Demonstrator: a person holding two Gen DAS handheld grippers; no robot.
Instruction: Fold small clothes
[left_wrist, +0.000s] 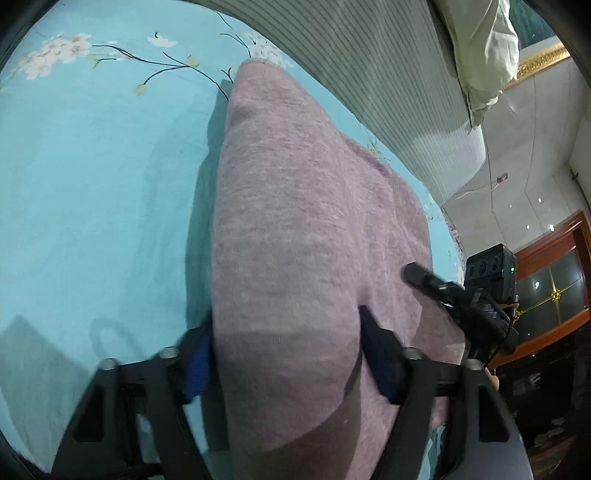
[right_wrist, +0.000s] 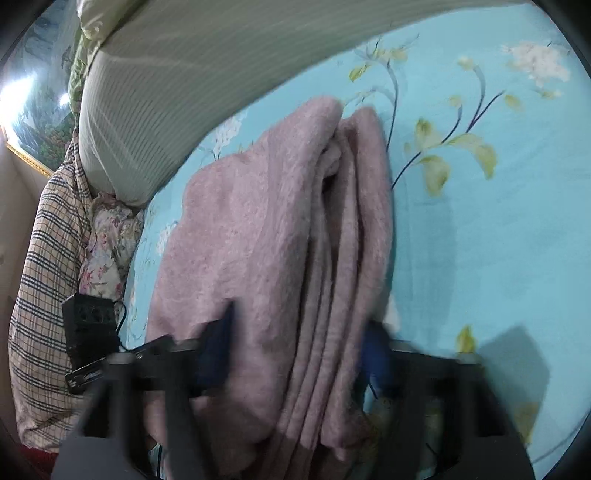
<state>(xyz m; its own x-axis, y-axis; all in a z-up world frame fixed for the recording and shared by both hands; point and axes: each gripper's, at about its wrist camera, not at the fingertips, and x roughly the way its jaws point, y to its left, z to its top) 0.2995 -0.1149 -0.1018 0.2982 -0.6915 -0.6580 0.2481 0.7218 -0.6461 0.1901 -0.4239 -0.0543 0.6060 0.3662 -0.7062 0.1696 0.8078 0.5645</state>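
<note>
Lying folded on the floral bed sheet (left_wrist: 92, 184), the pink garment (left_wrist: 295, 240) fills both grippers: left gripper (left_wrist: 286, 354) and right gripper (right_wrist: 299, 354) fingers look clamped on its thick bundle. Uneven lifting could spill the stacked layers apart.

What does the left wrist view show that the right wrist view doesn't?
Left wrist only: a wooden glass-fronted cabinet and the garment's smooth folded top. Right wrist only: a checked plaid cloth, a small floral fabric bundle, and the garment's stacked layer edges. Both: the fuzzy mauve knit garment on the turquoise floral bedsheet, and the striped grey-green bolster.
</note>
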